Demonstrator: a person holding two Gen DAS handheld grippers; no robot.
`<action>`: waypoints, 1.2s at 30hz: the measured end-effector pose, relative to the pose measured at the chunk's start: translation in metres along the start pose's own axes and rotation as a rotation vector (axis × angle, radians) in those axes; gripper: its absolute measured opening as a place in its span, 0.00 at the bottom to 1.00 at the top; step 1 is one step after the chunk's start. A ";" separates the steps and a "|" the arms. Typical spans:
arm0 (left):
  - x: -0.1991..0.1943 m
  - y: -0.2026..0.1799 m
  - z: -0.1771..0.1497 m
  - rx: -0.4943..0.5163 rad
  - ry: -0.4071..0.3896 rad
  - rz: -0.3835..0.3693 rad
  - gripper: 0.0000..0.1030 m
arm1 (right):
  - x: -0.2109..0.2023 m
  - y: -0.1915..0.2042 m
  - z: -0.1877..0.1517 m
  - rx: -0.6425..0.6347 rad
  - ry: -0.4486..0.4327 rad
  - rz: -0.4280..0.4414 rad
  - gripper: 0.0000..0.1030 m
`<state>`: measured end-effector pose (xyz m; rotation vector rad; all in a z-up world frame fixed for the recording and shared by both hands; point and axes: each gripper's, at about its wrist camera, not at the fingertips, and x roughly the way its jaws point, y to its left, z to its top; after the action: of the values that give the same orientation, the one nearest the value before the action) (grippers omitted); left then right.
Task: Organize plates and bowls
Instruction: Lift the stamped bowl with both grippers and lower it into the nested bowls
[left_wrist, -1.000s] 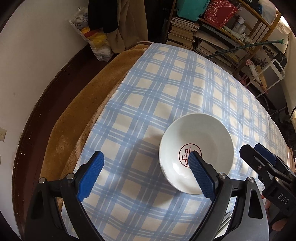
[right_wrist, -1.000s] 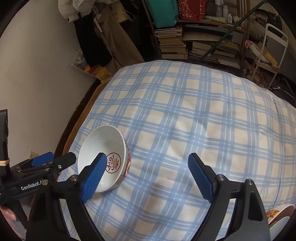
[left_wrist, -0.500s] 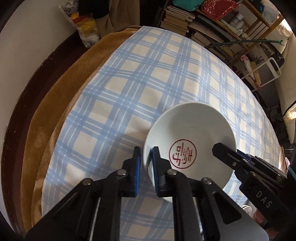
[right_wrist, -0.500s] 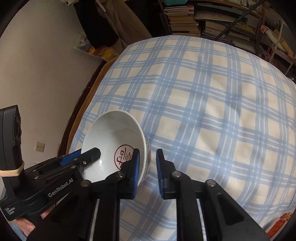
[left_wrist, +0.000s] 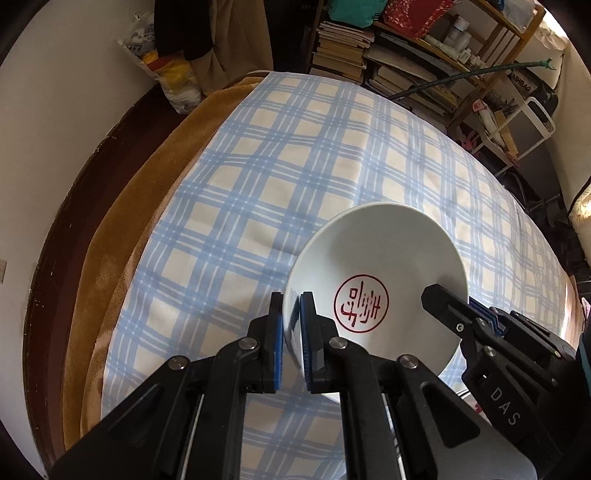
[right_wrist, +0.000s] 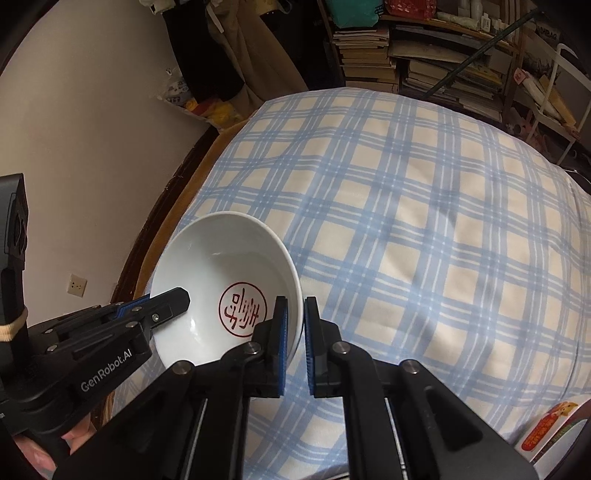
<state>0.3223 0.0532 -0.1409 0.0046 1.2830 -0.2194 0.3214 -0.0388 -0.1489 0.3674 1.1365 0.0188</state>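
- A second ago both sets of jaws stood wide apart over the checked cloth (left_wrist: 295, 184); now both have snapped in on the white bowl (left_wrist: 384, 258), one on each side of its rim.
- Your left gripper (left_wrist: 291, 325) pinches the rim on the side toward the brown blanket (left_wrist: 122, 236), one blue pad outside the wall and one inside.
- Your right gripper (right_wrist: 294, 325) does the same on the opposite rim, its pads sandwiching the wall next to the red seal mark (right_wrist: 242, 308) on the bowl's floor.
- The left jaws closed in the first half of that second and have barely shifted since; the right ones squeezed a little further just now, with the rim between them.
- So you've got a two-handed hold: by my reading the grasp step is done and the carry comes next.
- The bowl looks larger in both views than it did a second ago. Whether it has left the cloth I can't tell.
- Both tools point steeply down at the bed, angled in toward each other, each showing its black body in the other's view.
- A hand (right_wrist: 74, 439) shows under the left tool at the lower left of the right wrist view.
- More crockery (right_wrist: 554, 439) peeks in at the lower right corner there, probably where this bowl belongs.
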 end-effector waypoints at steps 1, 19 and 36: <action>-0.003 -0.005 -0.003 0.008 0.000 0.000 0.09 | -0.006 -0.002 -0.003 0.006 -0.006 -0.008 0.09; -0.062 -0.105 -0.083 0.130 -0.046 -0.050 0.10 | -0.118 -0.061 -0.077 0.081 -0.149 -0.086 0.09; -0.093 -0.220 -0.151 0.256 -0.084 -0.085 0.10 | -0.203 -0.152 -0.151 0.156 -0.251 -0.160 0.09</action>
<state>0.1183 -0.1287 -0.0701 0.1586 1.1659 -0.4518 0.0744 -0.1802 -0.0706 0.4039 0.9176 -0.2511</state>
